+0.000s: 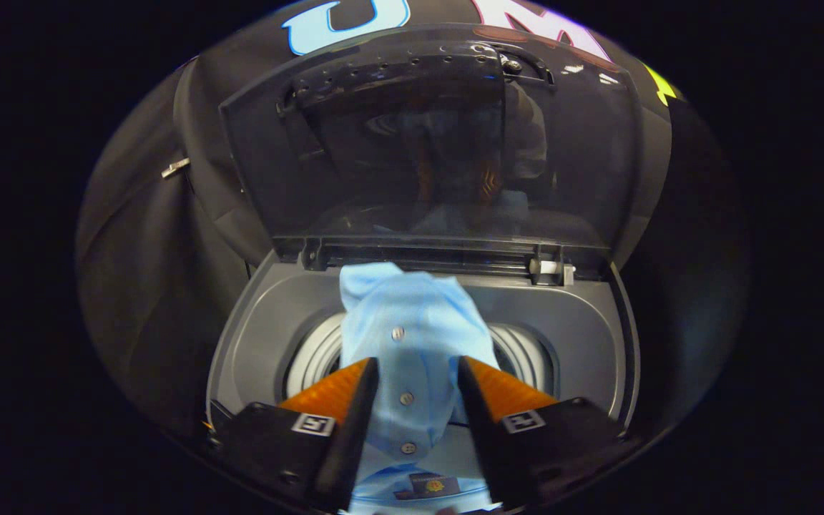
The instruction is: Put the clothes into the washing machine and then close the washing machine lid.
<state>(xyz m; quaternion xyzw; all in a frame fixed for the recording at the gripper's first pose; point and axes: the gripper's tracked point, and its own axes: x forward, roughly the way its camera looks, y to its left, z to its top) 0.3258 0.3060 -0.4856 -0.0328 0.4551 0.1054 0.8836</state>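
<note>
while i hold over the tub, this is what i read from the gripper view.

garment: a light blue, soft cotton-looking button-up shirt (pixel 412 336), bunched, hanging from my grip over the round drum mouth (pixel 315 350) of the dark grey top-loading washing machine (pixel 254 322), its upper fold reaching toward the back edge by the hinge.

fingers: the gripper (pixel 418 390) looks closed onto the shirt, cloth pinched between both fingers at the button placket; they stand a little apart because the fabric is bunched thick.

handling: i judge it light, limp and not fragile; it will drape and slide, not hold shape. thin weave may slip, so the doubled placket or collar band is the firmest place to hold.

lid: the tinted, see-through hinged lid (pixel 426 143) stands upright behind the opening, its handle (pixel 526 64) at the top edge; closing is not yet done.

buttons: three small pale buttons (pixel 405 398) run down the placket between the fingers.

writing: a dark woven neck label (pixel 428 486) with a small orange emblem shows near the collar; text too small to read. square printed markers (pixel 312 424) sit on each finger body.
</note>
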